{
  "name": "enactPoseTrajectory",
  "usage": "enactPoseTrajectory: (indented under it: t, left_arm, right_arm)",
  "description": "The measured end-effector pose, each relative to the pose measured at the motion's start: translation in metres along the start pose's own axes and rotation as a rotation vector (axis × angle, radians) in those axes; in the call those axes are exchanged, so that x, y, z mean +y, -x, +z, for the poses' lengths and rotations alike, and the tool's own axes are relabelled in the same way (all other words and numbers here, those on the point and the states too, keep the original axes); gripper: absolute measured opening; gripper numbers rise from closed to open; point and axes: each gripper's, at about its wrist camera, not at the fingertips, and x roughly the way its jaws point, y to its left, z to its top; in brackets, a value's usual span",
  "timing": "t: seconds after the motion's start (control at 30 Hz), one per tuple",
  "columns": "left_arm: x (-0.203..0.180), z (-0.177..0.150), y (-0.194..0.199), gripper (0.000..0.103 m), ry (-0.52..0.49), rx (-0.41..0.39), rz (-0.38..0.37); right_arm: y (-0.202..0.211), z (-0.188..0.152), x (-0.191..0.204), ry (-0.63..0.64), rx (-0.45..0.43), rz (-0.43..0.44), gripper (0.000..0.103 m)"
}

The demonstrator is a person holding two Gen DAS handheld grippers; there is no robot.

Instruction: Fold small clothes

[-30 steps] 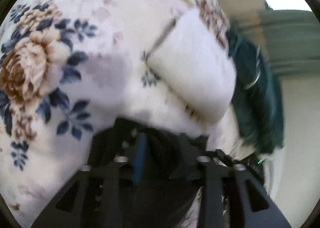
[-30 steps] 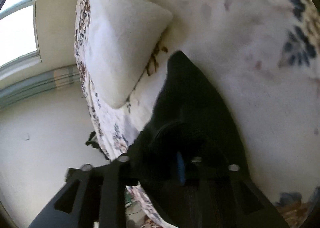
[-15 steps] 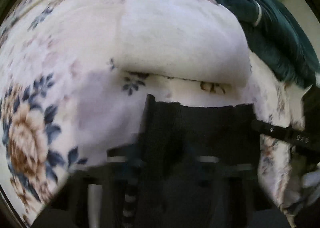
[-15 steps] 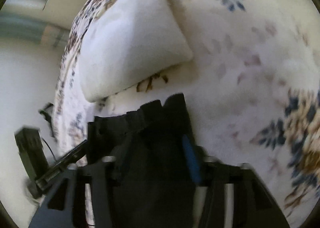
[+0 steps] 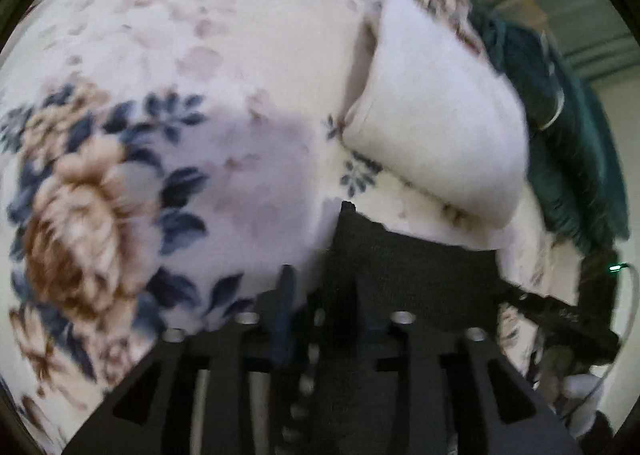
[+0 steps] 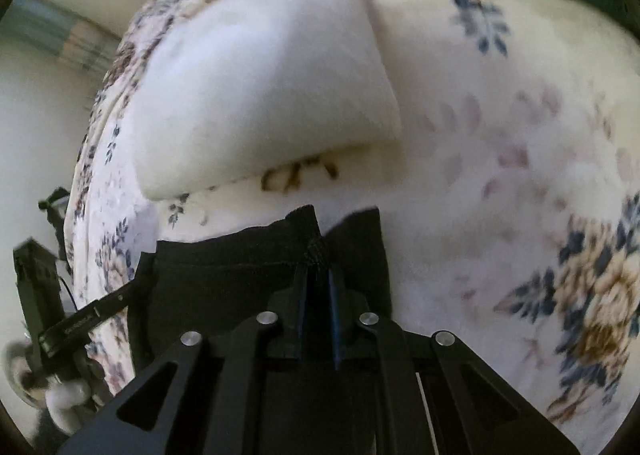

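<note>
A: Procedure? Both grippers hold the small black fabric garment (image 6: 248, 271) over the floral bed cover (image 5: 168, 55).

B: Right gripper (image 6: 318, 291): jaws pinched on its top hem. Left gripper (image 5: 324, 295): grip on cloth likely, closure unclear. Keep the hem taut and level; lower evenly.

A: View differences?

B: Only the left view shows the dark green cloth (image 5: 576, 159) beyond the white pillow (image 5: 436, 135).
</note>
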Motion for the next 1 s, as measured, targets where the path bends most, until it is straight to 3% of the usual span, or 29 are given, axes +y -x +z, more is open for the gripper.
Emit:
enactPoseTrajectory:
  t: [0.07, 0.13, 0.2, 0.27, 0.37, 0.47, 0.53, 0.7, 0.8, 0.9, 1.0]
  left_arm:
    - [0.003, -0.014, 0.026, 0.036, 0.031, -0.043, -0.075]
    - [0.014, -0.042, 0.053, 0.049, 0.076, -0.067, -0.124]
    - [0.036, -0.087, 0.078, 0.07, 0.163, -0.071, -0.18]
    - [0.054, -0.126, 0.089, 0.07, 0.23, -0.053, -0.203]
    - [0.082, -0.208, 0.1, 0.071, 0.333, 0.006, -0.178]
    - [0.083, -0.262, 0.094, 0.071, 0.407, 0.062, -0.228]
    - [0.076, -0.285, 0.076, 0.071, 0.429, 0.097, -0.258]
    - [0.05, -0.282, 0.028, 0.071, 0.484, 0.036, -0.391]
    - [0.034, -0.259, 0.004, 0.071, 0.505, -0.046, -0.412]
    - [0.027, -0.239, -0.015, 0.073, 0.563, -0.065, -0.342]
    - [0.027, -0.235, -0.01, 0.073, 0.619, -0.103, -0.328]
  right_arm:
    - [0.012, -0.004, -0.009, -0.011, 0.018, 0.05, 0.049]
    - [0.022, -0.01, -0.018, -0.006, 0.026, 0.094, 0.065]
    - [0.03, -0.018, -0.03, 0.006, 0.055, 0.114, 0.07]
    - [0.035, -0.028, -0.044, 0.015, 0.09, 0.109, 0.085]
    - [0.036, -0.044, -0.055, 0.037, 0.137, 0.11, 0.085]
    - [0.026, -0.063, -0.064, 0.065, 0.204, 0.149, 0.086]
    - [0.013, -0.07, -0.071, 0.059, 0.245, 0.178, 0.095]
    - [-0.028, -0.058, -0.083, -0.011, 0.273, 0.335, 0.097]
    - [-0.044, -0.039, -0.077, -0.034, 0.25, 0.408, 0.097]
    - [-0.065, -0.018, -0.062, -0.047, 0.247, 0.486, 0.097]
    - [-0.088, -0.011, -0.043, -0.005, 0.276, 0.478, 0.097]
